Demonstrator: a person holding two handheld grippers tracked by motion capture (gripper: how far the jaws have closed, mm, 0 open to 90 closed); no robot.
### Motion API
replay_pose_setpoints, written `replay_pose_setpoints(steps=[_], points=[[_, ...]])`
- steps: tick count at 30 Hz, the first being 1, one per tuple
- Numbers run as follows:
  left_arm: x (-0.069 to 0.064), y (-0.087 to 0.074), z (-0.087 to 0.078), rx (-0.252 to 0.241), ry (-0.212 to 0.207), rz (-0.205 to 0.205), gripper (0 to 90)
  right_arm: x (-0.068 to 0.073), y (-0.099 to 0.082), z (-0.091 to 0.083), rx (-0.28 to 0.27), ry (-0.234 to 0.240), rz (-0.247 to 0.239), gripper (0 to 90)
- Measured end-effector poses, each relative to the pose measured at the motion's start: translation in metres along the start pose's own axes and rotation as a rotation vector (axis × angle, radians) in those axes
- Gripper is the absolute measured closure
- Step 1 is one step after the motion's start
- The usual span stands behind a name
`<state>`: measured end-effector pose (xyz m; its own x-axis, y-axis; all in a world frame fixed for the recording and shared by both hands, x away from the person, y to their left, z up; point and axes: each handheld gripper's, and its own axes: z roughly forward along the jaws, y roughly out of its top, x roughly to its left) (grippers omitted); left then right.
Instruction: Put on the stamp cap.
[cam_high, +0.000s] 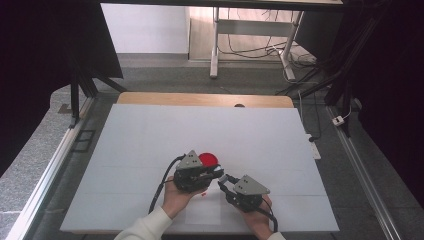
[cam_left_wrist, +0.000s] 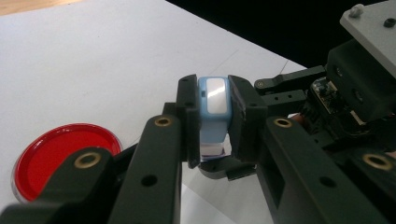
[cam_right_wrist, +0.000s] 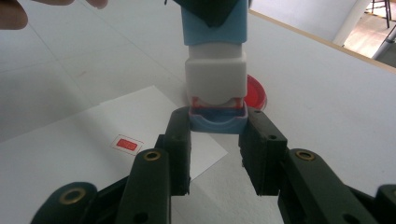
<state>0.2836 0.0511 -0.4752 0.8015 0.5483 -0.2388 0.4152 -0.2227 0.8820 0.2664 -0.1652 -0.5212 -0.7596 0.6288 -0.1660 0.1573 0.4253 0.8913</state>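
A stamp with a light-blue top (cam_left_wrist: 214, 100) and a white body (cam_right_wrist: 215, 77) hangs upright over the white table, and my left gripper (cam_left_wrist: 213, 93) is shut on its blue top. A light-blue cap (cam_right_wrist: 217, 122) sits at the stamp's lower end with red showing just above it, and my right gripper (cam_right_wrist: 217, 128) is shut on that cap. In the high view the left gripper (cam_high: 216, 172) and the right gripper (cam_high: 223, 181) meet tip to tip near the table's front. A round red ink dish (cam_high: 209, 159) lies just behind them.
A white sheet of paper (cam_right_wrist: 93, 154) lies on the table under the stamp and bears a small red rectangular print (cam_right_wrist: 127, 144). The white board (cam_high: 150, 135) stretches far to the left, right and back. A person's hands hold both grippers at the front edge.
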Motion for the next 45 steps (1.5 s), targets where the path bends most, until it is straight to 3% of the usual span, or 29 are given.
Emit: replay_pose_setpoints(steps=[14,17,23,30,45], points=[[0.0006,-0.0013,0.0016,-0.001,-0.009,-0.009,75.2,0.0002,-0.0003,0.0000,-0.004,-0.001,-0.002,64.0],[0.0008,-0.0017,0.0022,-0.004,-0.008,-0.011,75.2,-0.0006,-0.0007,-0.0001,-0.010,-0.001,0.017,64.1],[0.0034,-0.0032,0.0018,-0.016,-0.024,-0.048,75.2,-0.0014,-0.0010,-0.0005,-0.012,0.003,0.021,64.1],[0.0033,-0.0030,0.0014,-0.023,-0.037,-0.057,75.2,-0.0016,-0.0011,-0.0009,-0.017,0.000,0.018,64.3],[0.0009,-0.0047,0.0035,-0.008,-0.026,-0.044,75.4,-0.0016,-0.0013,-0.0017,-0.015,-0.015,0.017,65.0]])
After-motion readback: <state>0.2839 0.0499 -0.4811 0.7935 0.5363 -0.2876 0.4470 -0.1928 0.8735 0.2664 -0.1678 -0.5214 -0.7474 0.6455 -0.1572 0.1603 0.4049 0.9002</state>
